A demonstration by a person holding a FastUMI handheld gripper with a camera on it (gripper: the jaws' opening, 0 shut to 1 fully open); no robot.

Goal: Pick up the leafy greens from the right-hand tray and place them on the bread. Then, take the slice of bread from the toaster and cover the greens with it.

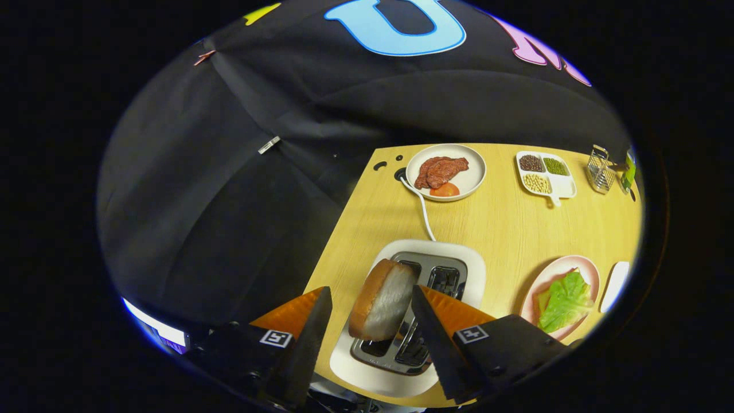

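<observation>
A: So, in the gripper view, why does the thick brown-crusted slice of bread (383, 299) stand tilted over the white two-slot toaster (424, 269)?

B: It sticks up from the toaster's near slot and leans toward the left finger. The gripper (370, 312) has its fingers spread wide. The right finger's tip (421, 304) sits right at the slice's edge, while the left one stands clear of it, so I judge nothing is clamped yet. Probably the fingers are lined up to close across the slice's flat faces.

A: And the greens?

B: A pale green lettuce leaf (565, 301) lies on a round pink plate (550, 275) just right of the toaster. I cannot tell whether bread lies under it. If so, only the covering step is left.

A: What of the surface and the room?

B: A light wooden table (504, 223). Beyond the toaster, a round white plate (476, 166) holds a piece of red meat (440, 171) and a tomato slice (444, 190). Right of that is a white divided dish of beans (545, 175), then a small wire rack (600, 169). The toaster's white cord (421, 206) runs back to a hole in the tabletop. Black cloth walls the booth behind the toaster.
</observation>
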